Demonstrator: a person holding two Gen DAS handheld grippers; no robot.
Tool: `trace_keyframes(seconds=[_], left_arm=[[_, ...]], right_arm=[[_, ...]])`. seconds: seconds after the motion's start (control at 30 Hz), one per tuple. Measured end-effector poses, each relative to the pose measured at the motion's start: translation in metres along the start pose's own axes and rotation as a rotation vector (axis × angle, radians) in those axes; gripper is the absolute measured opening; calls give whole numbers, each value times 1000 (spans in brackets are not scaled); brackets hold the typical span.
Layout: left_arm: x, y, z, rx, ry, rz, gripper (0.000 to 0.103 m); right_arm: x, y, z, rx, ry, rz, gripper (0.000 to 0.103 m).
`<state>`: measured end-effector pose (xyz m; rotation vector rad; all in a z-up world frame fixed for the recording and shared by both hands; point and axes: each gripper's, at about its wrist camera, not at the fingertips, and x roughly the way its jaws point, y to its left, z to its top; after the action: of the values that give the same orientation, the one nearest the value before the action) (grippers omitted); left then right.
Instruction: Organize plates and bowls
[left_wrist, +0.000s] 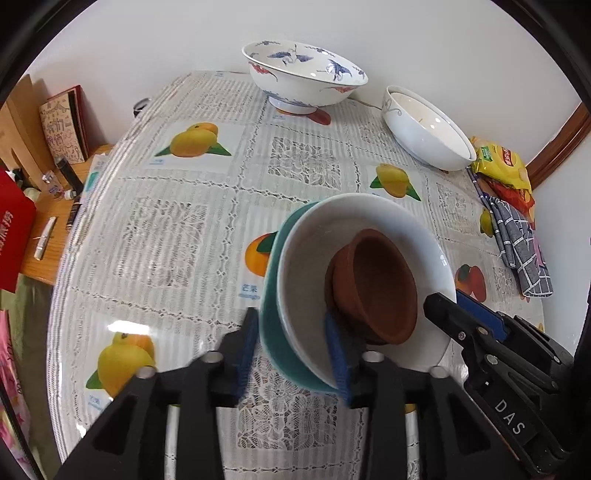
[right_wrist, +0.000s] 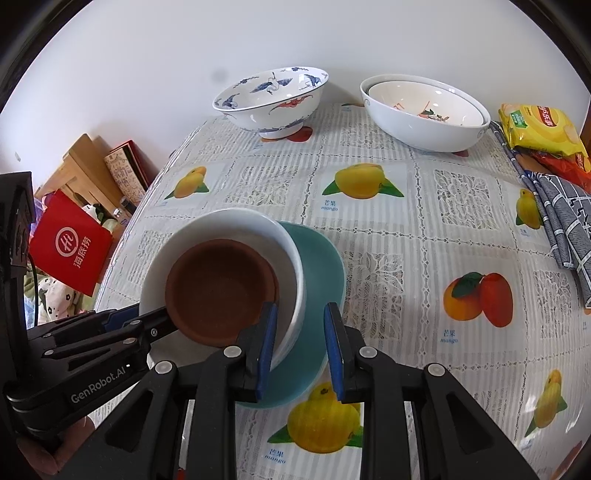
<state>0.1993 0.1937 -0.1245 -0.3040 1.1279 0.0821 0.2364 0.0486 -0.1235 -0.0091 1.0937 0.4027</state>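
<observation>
Both grippers, left (left_wrist: 291, 350) and right (right_wrist: 300, 345), straddle the teal bowl's (right_wrist: 321, 273) rim, fingers apart; withdrawing carelessly could tip its nested brown bowl (right_wrist: 221, 288).

Both the left claw (left_wrist: 295, 354) and the right claw (right_wrist: 300, 350) are black plastic with blue finger pads (right_wrist: 266, 347), silver screws (right_wrist: 231, 350) and white lettering.

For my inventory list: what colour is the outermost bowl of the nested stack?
Teal green; the teal bowl shows best in the right wrist view.
</observation>
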Motion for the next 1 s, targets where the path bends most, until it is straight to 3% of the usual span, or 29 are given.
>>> trace_keyframes(seconds=[0.13,0.37,0.63,0.73,0.87,1.0], left_arm=[[-7,4,-3,-16,-8,-25,46],[-22,1,-14,-16,-35,-1,46],[-49,-16,-33,11,-90,-10,46],[-61,-29,-43,31,-121,-17,46],[-81,-53,-61,67,-177,-18,55],[-99,-78,-81,113,-232,-1,63]], right_arm=[[-5,1,-4,-1,-6,6,26],[-17,3,-13,-14,-16,20,28],[-56,-6,-36,-19,-67,19,30],[-76,-15,-49,-6,-85,-5,36],[-110,-27,-68,0,-141,-74,51],[-147,-43,-86,16,-195,-142,58]])
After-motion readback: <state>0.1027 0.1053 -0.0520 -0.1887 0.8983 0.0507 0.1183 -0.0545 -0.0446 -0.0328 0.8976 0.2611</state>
